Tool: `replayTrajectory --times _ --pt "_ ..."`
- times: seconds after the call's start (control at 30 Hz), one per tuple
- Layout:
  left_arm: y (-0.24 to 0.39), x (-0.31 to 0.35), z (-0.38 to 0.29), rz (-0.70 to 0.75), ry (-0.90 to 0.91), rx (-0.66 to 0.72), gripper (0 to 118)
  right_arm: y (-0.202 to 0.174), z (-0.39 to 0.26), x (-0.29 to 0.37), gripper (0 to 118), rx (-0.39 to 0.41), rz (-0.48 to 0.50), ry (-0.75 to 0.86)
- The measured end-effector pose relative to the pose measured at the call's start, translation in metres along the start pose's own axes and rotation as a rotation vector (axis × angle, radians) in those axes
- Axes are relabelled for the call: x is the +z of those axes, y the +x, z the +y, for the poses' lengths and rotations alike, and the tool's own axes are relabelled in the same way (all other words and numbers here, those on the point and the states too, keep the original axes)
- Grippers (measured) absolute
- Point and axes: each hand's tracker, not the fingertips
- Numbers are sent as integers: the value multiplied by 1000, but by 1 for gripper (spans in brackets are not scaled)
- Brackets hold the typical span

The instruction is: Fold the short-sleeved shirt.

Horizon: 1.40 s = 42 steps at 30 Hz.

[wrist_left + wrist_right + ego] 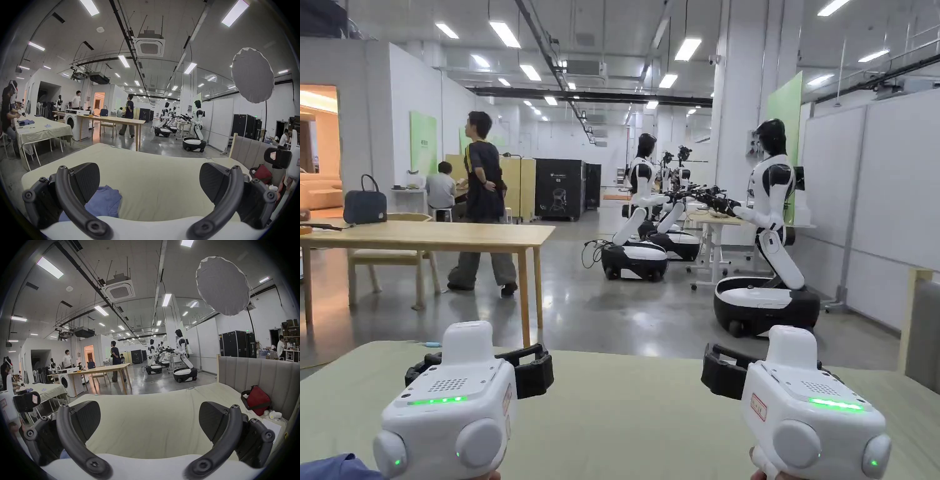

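From the head view I hold the left tool point(487, 369) and right tool point(750, 369) level above the pale green bed point(625, 412), each clear of it. In the left gripper view my jaws stand wide apart with nothing between them; the blue shirt point(103, 203) lies crumpled on the bed just below the left jaw. In the right gripper view the jaws likewise gape empty over bare sheet, a red bag point(258, 400) near the headboard.

The left hand-held gripper point(537, 369) and the right hand-held gripper point(715, 369) are held level side by side, pointing forward, jaws spread wide and empty.
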Motion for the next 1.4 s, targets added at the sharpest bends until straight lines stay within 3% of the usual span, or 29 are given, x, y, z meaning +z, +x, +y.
replayTrajectory --times 0.27,0.33,0.37,0.4,0.5,0.6,0.63,0.7,0.73,0.77,0.83,0.93,1.0,1.07,1.13,1.2,1.23,1.27,1.4 --pt "3 -6 -1 -1 -16 -60 118 -4 4 0 118 15 3 0" --pt "8 -9 4 -14 -22 -177 118 -9 11 -1 118 125 28 -2" --pt "12 -10 7 -22 -15 -290 118 -14 14 -1 118 223 25 7" --pt "15 0 5 -25 2 -428 118 -20 16 -1 118 343 18 13" --pt "39 -2 -11 -55 24 -1000 118 -47 3 -5 118 845 -10 30" --pt "57 -6 -63 -65 0 -1579 118 -69 -52 -11 118 1452 -20 33" --pt "59 -10 -85 -36 -11 -1753 118 -70 -81 -13 118 1712 -18 44" --pt "55 -12 -122 11 31 -1985 118 -53 -135 -16 118 2193 -5 121" --pt "50 -11 -134 -2 62 -2033 118 -41 -153 -17 118 2330 -9 145" --pt "45 -10 -142 -19 71 -2044 118 -32 -163 -17 118 2384 -5 137" --pt "37 -10 -141 -31 36 -1939 118 -34 -149 -17 118 2138 -10 37" --pt "32 -18 -85 -32 -47 -1415 118 -38 -95 -21 118 1681 -108 5" --pt "23 -23 -37 2 -74 -1000 118 -40 -49 -17 118 1299 -138 -17" --pt "6 -11 10 -16 -55 -552 118 -23 -18 -37 118 840 -94 -55" --pt "-15 0 29 -56 -84 -139 118 -4 -1 -34 118 433 -34 -98" --pt "-32 2 24 -141 -125 78 118 8 1 4 118 139 73 -101" --pt "-34 9 17 -158 -105 122 118 15 -7 7 118 27 87 -94" --pt "-32 15 9 -163 -81 105 118 19 -16 8 118 -17 87 -85" --pt "-22 27 -2 -62 -16 -128 118 11 -25 17 118 101 15 -29"
